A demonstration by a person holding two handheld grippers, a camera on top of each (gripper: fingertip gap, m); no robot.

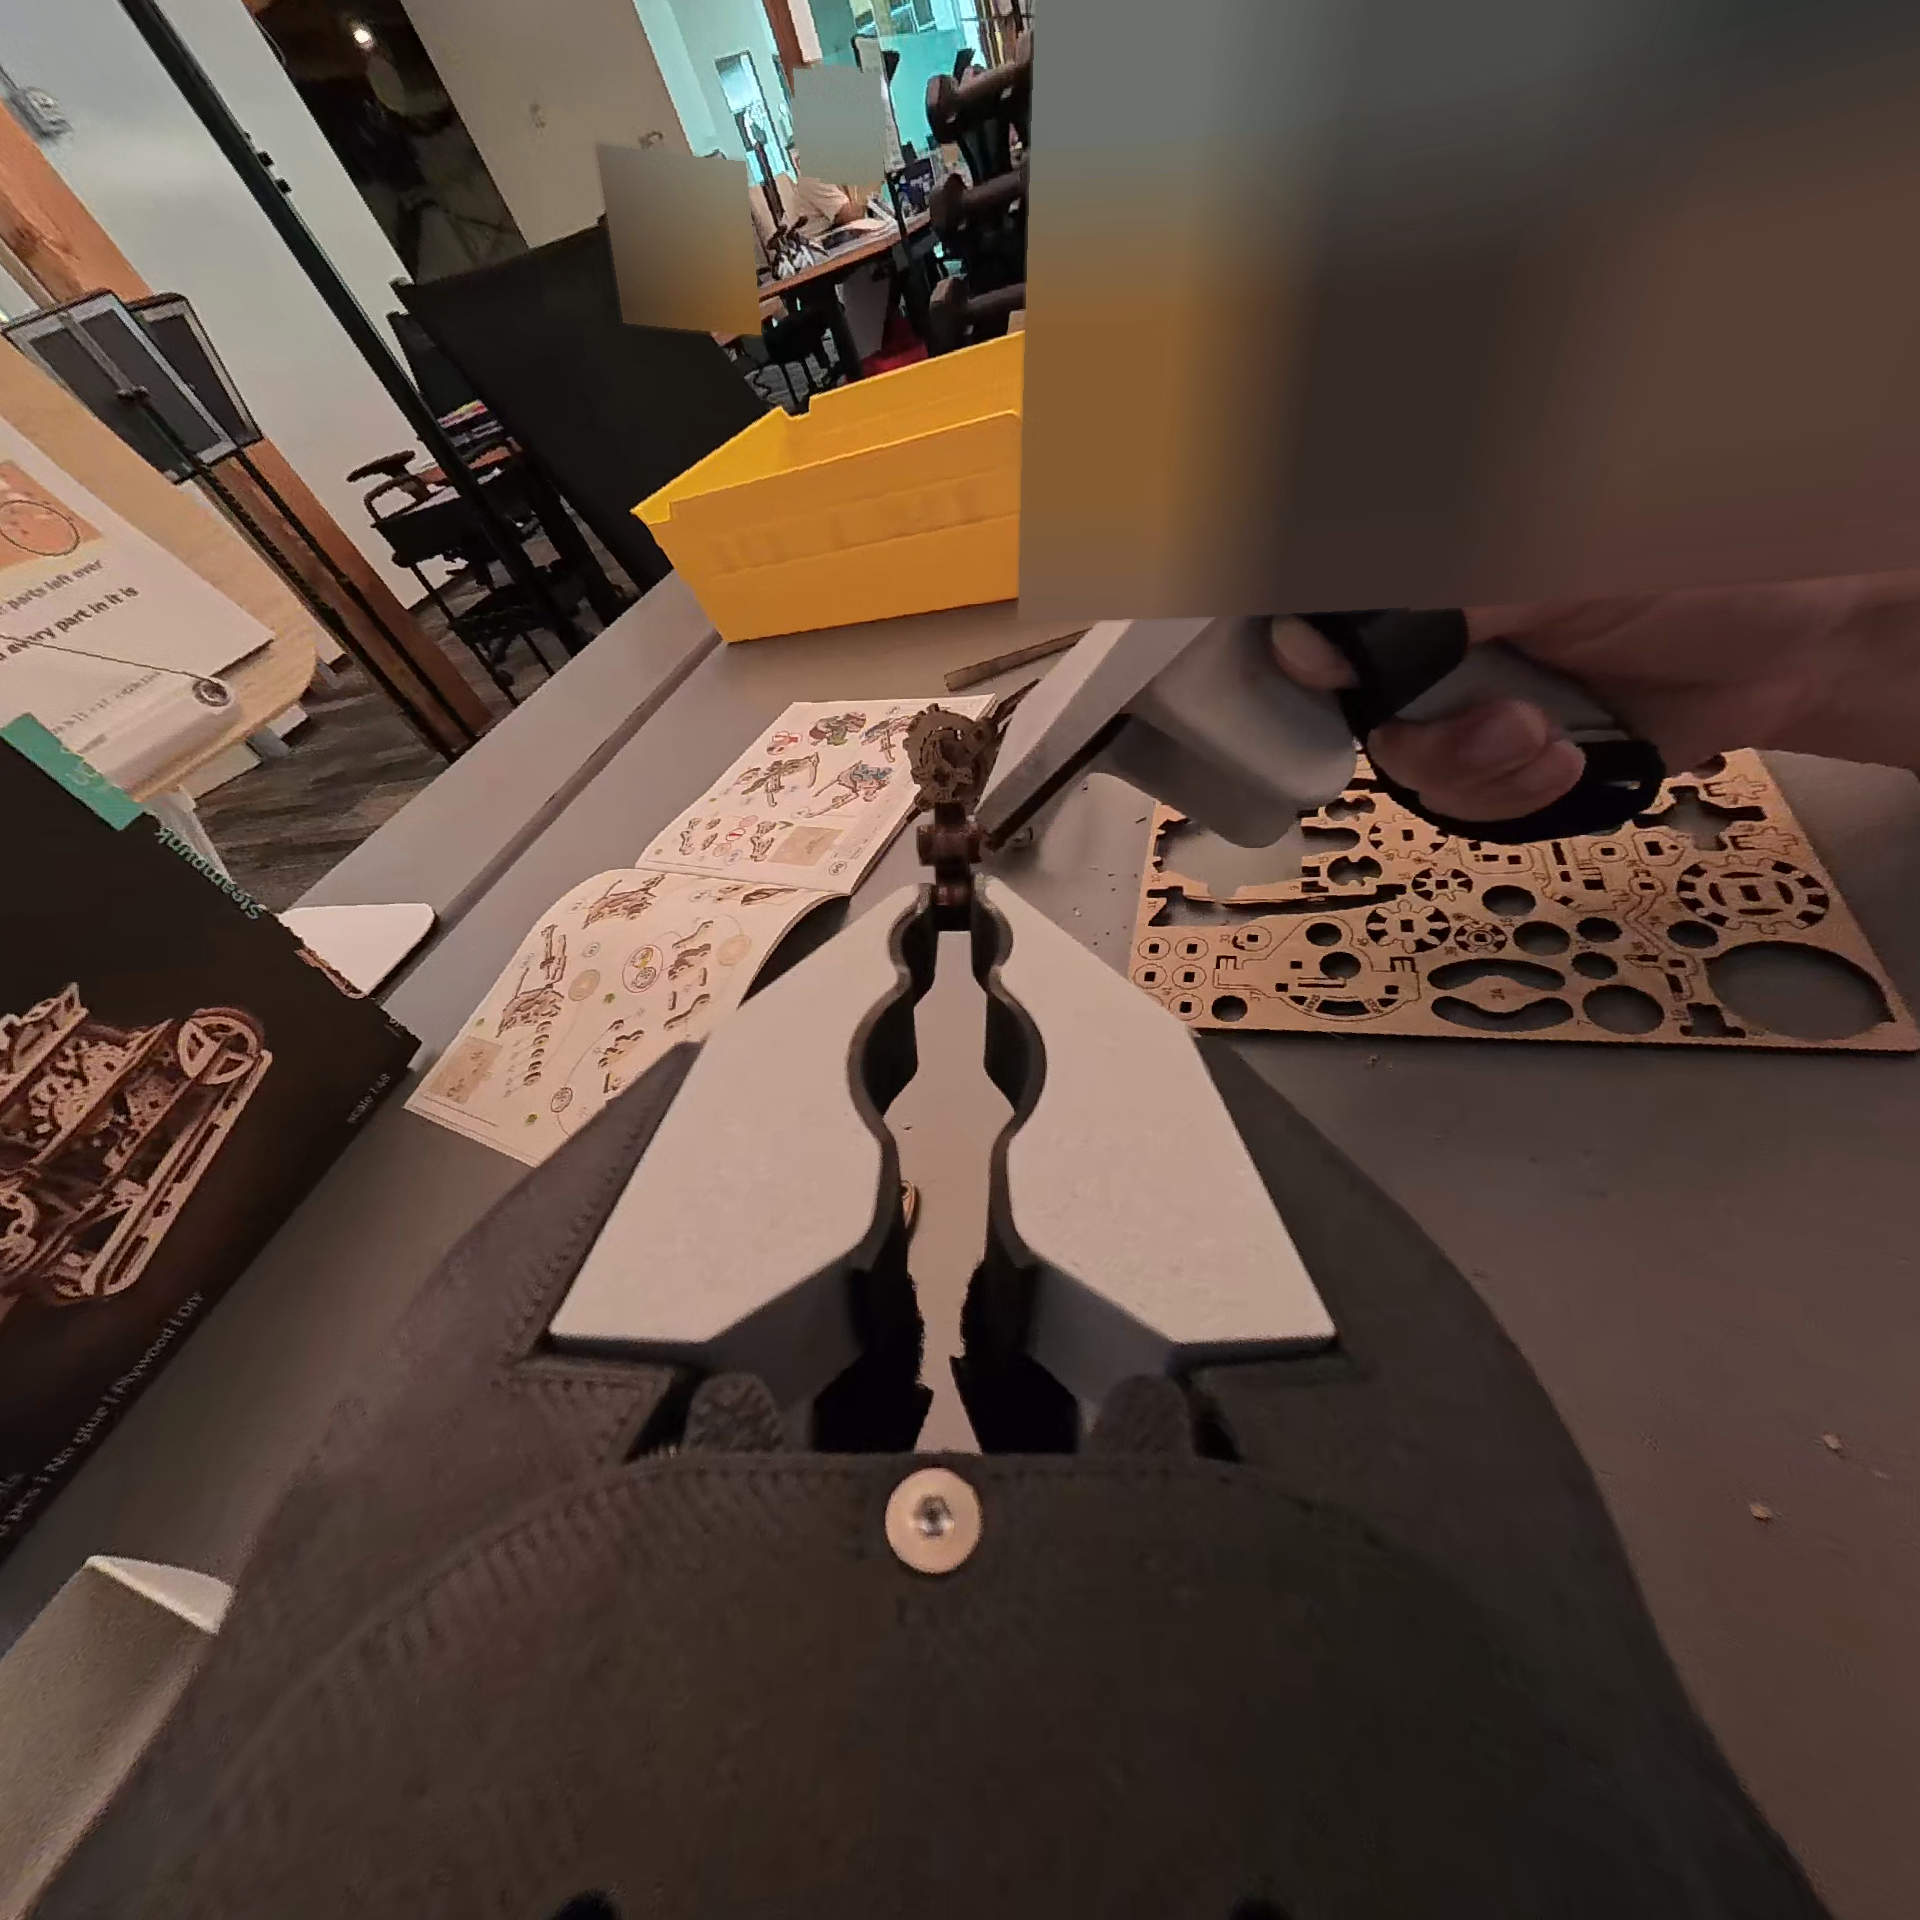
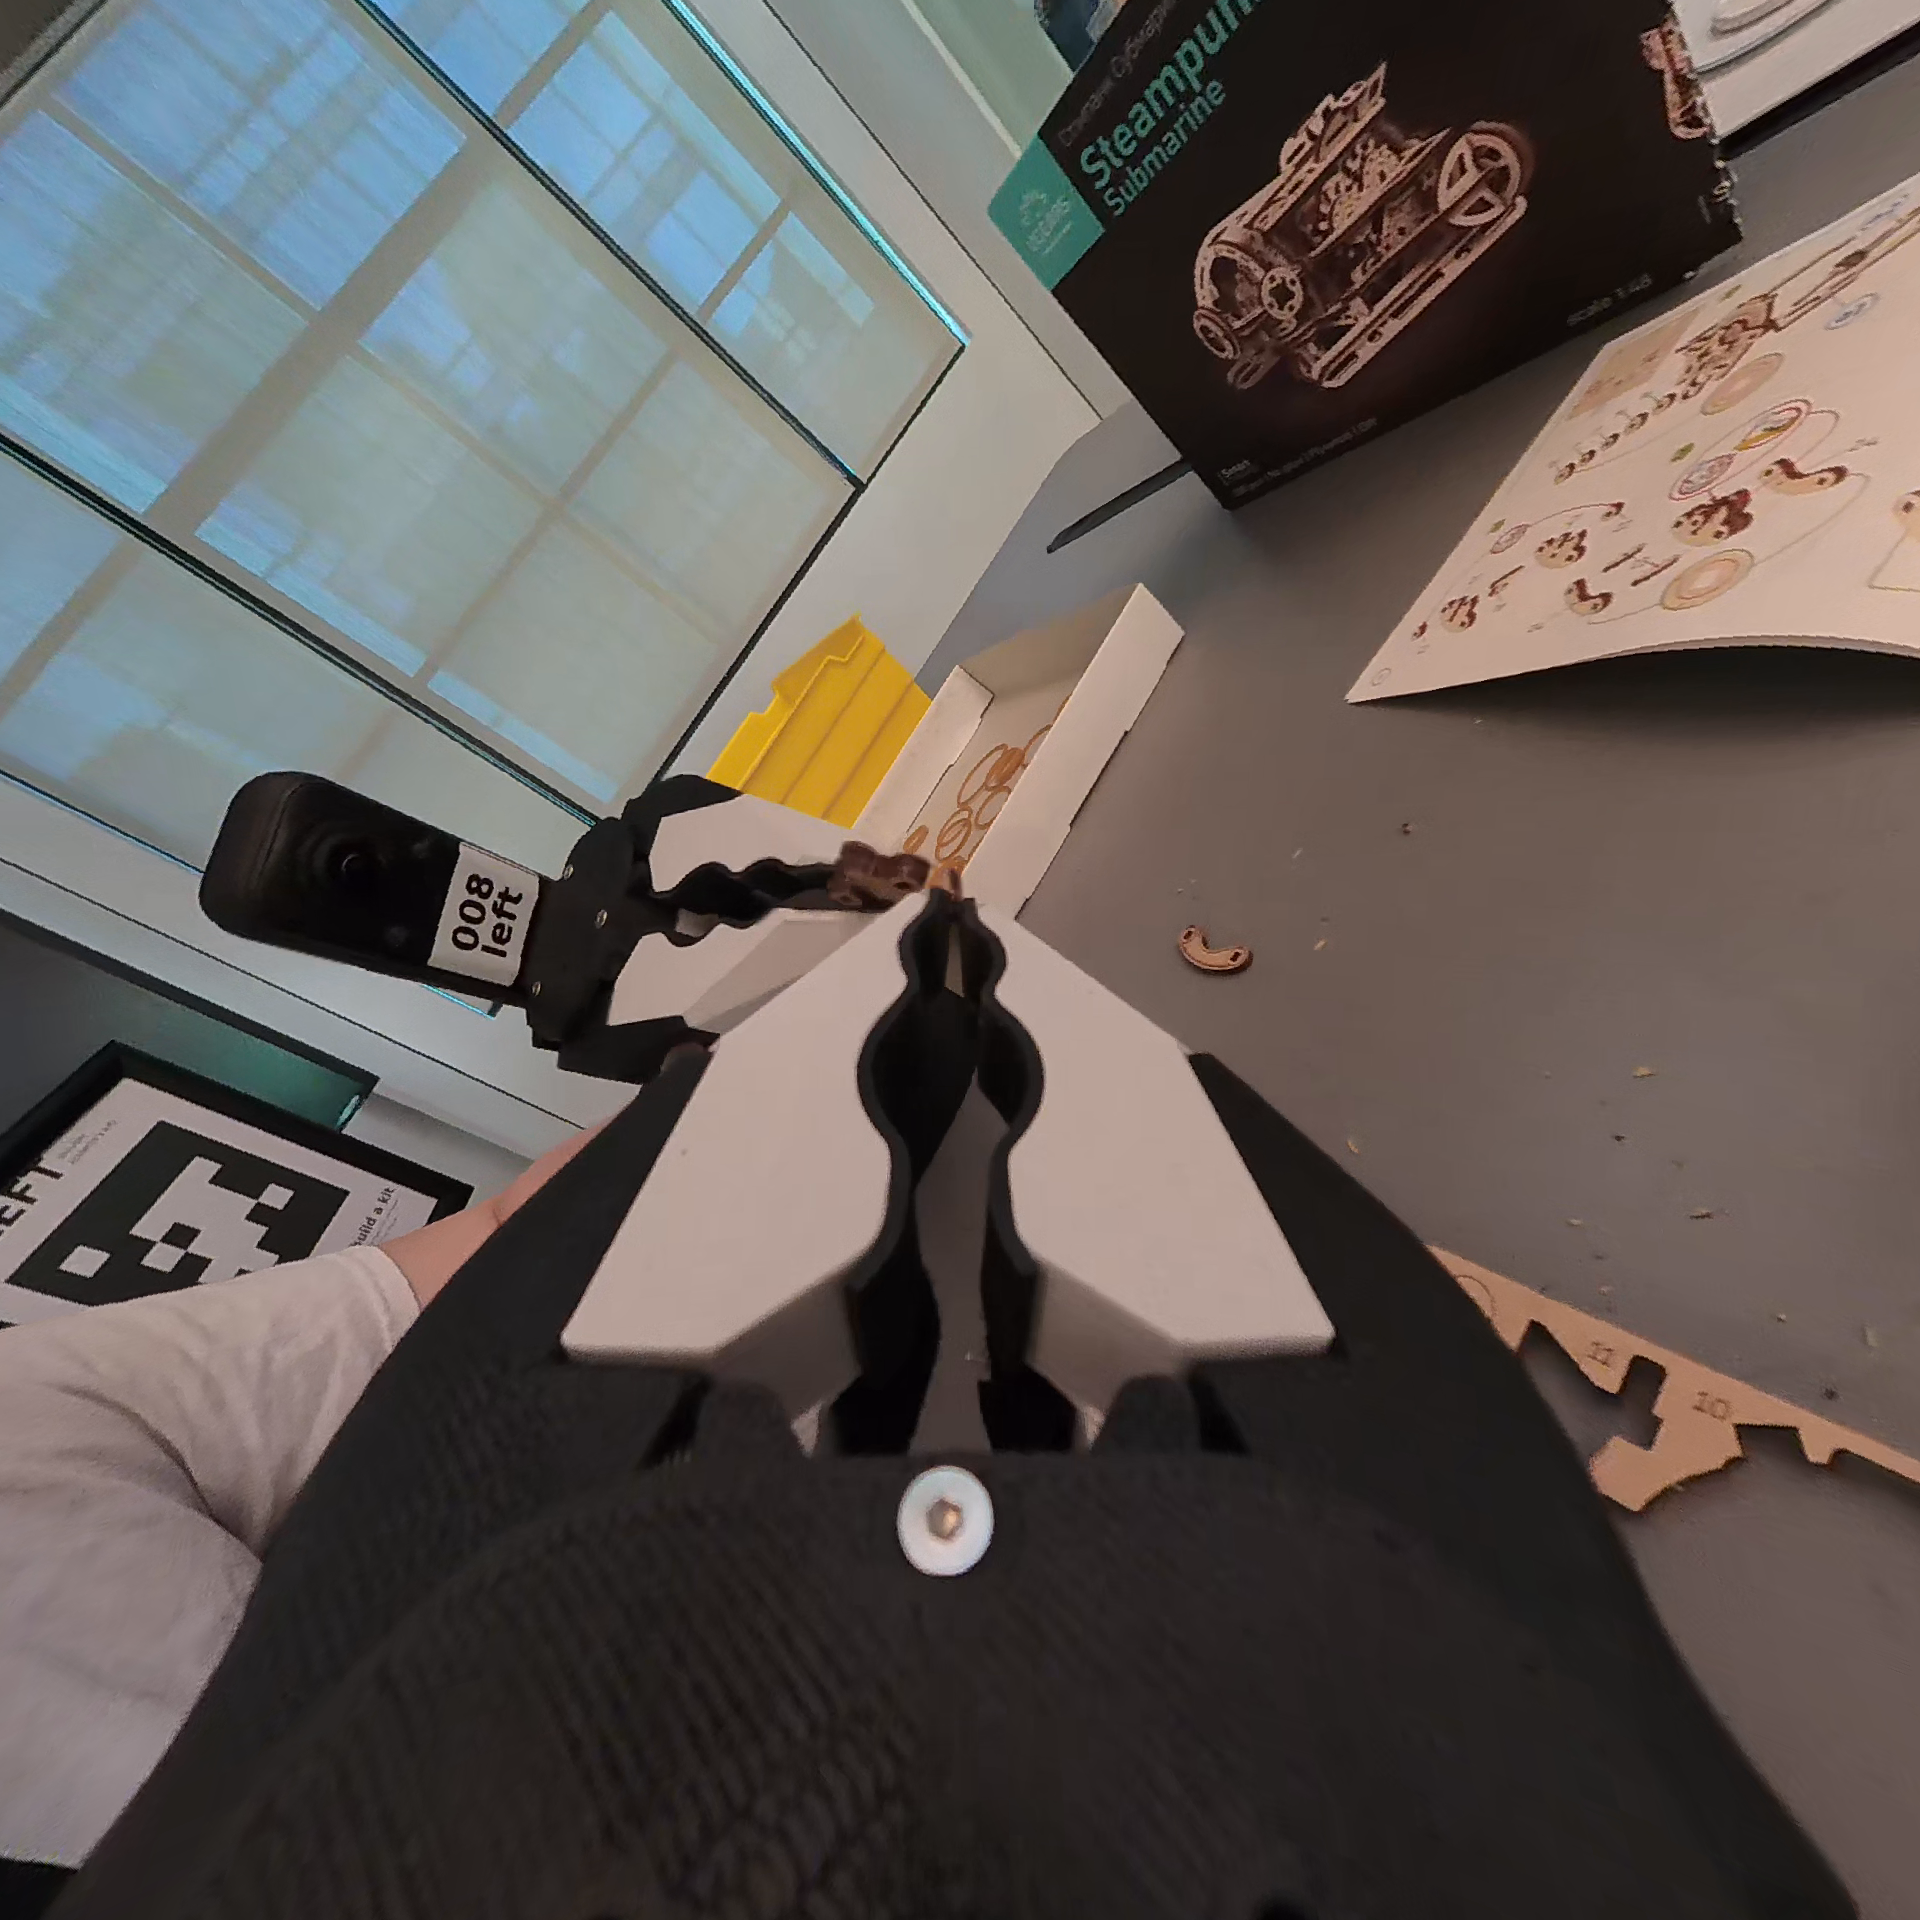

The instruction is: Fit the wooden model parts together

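Observation:
My left gripper (image 1: pixel 948 902) is shut on the stem of a small dark wooden assembly (image 1: pixel 945 774) with a gear on top, held upright above the grey table (image 1: pixel 1558 1351). My right gripper (image 1: pixel 1000 826) comes in from the right, its tips against the assembly's stem. In the right wrist view my right gripper (image 2: pixel 943 906) is shut on a tiny pale wooden part (image 2: pixel 948 883) and presses it to the end of the assembly (image 2: pixel 878 868), which the left gripper (image 2: pixel 831 896) holds from the left.
A punched-out wooden parts sheet (image 1: pixel 1507 935) lies on the right and an open instruction booklet (image 1: pixel 727 935) in the middle. A black kit box (image 1: pixel 156 1091) stands on the left, a yellow bin (image 1: pixel 852 520) behind. A white box of wooden rings (image 2: pixel 1018 758) and a loose curved piece (image 2: pixel 1214 951) lie nearby. My two grippers' fingertips are within a few centimetres of each other.

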